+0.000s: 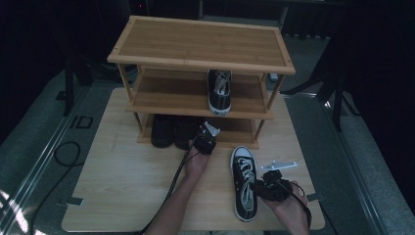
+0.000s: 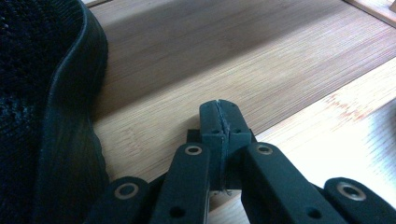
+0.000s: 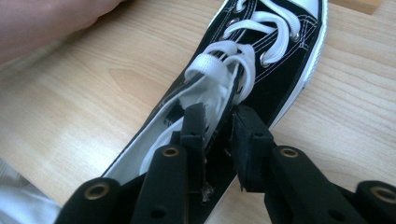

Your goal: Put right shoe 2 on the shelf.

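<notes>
A black canvas sneaker with white laces and sole lies on the table, toe pointing at the rack. My right gripper grips it at the opening. In the right gripper view the sneaker has one jaw inside it by the laces and the other outside, and my right gripper is shut on its side wall. A matching sneaker stands on the rack's middle shelf. My left gripper rests at the front of the bottom shelf, shut and holding nothing, beside a dark shoe.
The three-shelf wooden rack stands at the back of the table. A pair of dark shoes fills the left of its bottom shelf. A black cable lies on the floor to the left.
</notes>
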Motion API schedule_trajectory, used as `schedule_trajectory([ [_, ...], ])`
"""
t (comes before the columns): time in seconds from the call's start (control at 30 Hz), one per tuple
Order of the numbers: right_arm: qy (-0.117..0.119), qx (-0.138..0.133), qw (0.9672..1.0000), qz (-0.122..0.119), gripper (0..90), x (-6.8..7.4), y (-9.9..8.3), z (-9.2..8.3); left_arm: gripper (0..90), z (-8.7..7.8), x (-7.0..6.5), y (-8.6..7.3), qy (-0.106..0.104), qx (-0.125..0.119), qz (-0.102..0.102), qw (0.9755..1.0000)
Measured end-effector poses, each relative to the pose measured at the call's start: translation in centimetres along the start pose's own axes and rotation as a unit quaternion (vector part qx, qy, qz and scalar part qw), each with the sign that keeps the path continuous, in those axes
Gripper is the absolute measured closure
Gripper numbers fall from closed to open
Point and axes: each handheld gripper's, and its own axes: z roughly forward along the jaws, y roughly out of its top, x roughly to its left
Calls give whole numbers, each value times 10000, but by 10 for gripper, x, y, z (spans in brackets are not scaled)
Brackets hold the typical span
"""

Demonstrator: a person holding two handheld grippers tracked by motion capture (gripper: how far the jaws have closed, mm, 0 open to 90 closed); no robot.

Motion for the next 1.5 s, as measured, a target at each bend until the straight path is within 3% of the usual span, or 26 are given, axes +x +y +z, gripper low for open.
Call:
schedule_trajectory([
  [0.23, -73, 276, 9995, 146, 833, -1, 5, 11, 900, 0, 0, 0, 6, 6, 4, 10000],
  [0.3, -11, 284, 9993, 250, 877, -3, 5, 12, 900, 0, 0, 0, 5, 5, 2, 10000],
  [0.5, 44, 185, 9993, 327, 887, -9, 5, 5, 900, 0, 0, 0, 5, 3, 0, 10000],
  [0.93, 292, 79, 9993, 235, 891, -17, 14, -5, 900, 0, 0, 0, -3, 0, -4, 10000],
  [1.5, 509, -80, 9986, 90, 890, -23, 28, -34, 900, 0, 0, 0, -8, 2, -5, 10000],
])
